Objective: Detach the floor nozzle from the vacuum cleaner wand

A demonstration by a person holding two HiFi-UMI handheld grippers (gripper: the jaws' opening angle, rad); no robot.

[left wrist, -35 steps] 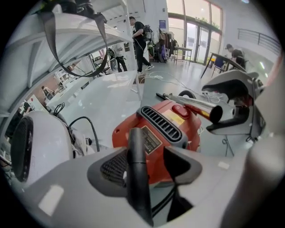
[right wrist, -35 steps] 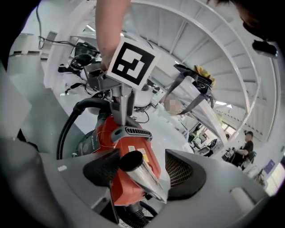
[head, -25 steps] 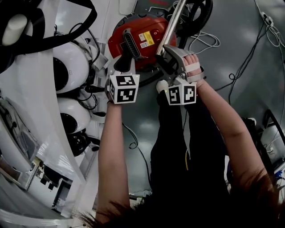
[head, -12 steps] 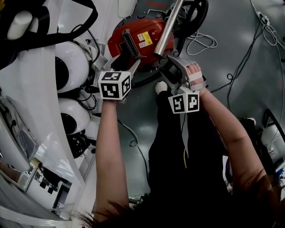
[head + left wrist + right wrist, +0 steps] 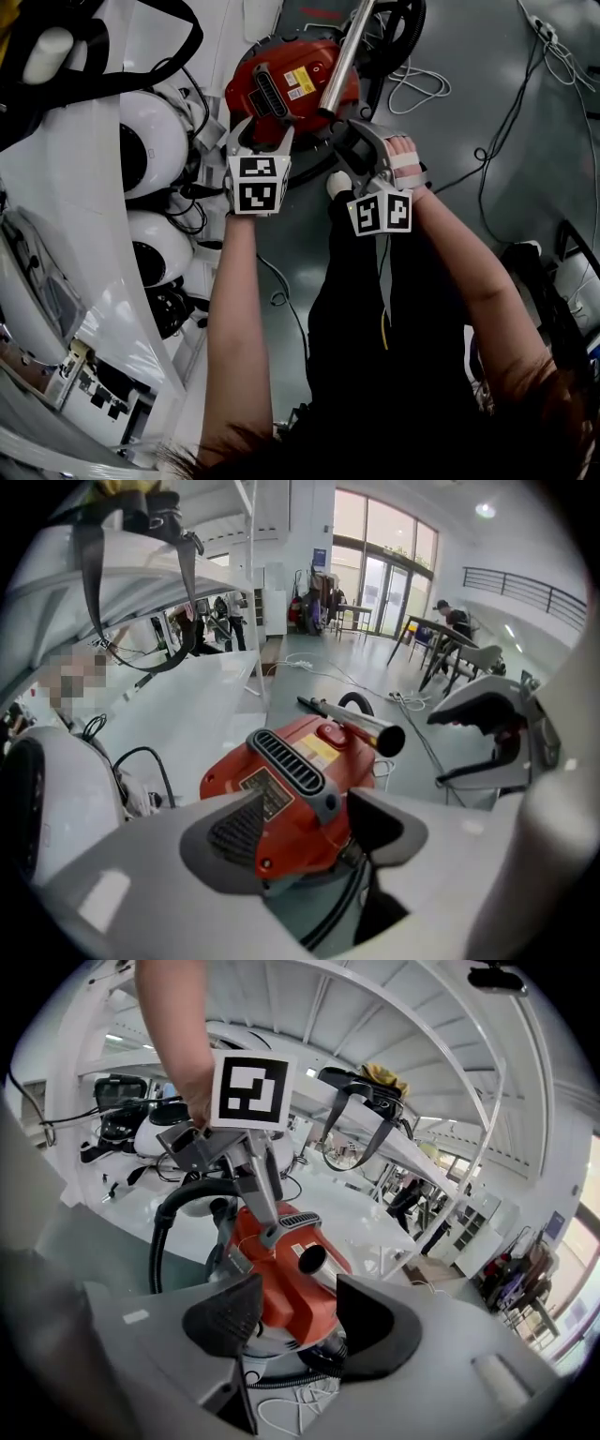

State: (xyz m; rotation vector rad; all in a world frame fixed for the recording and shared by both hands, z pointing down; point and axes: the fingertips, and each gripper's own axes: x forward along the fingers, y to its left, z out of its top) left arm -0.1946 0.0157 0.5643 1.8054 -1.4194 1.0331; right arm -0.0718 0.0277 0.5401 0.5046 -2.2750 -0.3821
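Head view: wand (image 5: pixel 342 61) crossing red vacuum body (image 5: pixel 281 80) toward one o'clock.
Left gripper (image 5: pixel 262 139) fingers: closing, grasping nothing.
Right gripper (image 5: pixel 342 139) fingers: closing, grasping nothing.

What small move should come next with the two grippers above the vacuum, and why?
Probably ease the right gripper forward until the open end of the wand sits between its pads. Both grippers' jaws are closing with nothing between them. The left gripper only frames the red vacuum body. The floor nozzle is not in view, so steadying the wand seems the first step.
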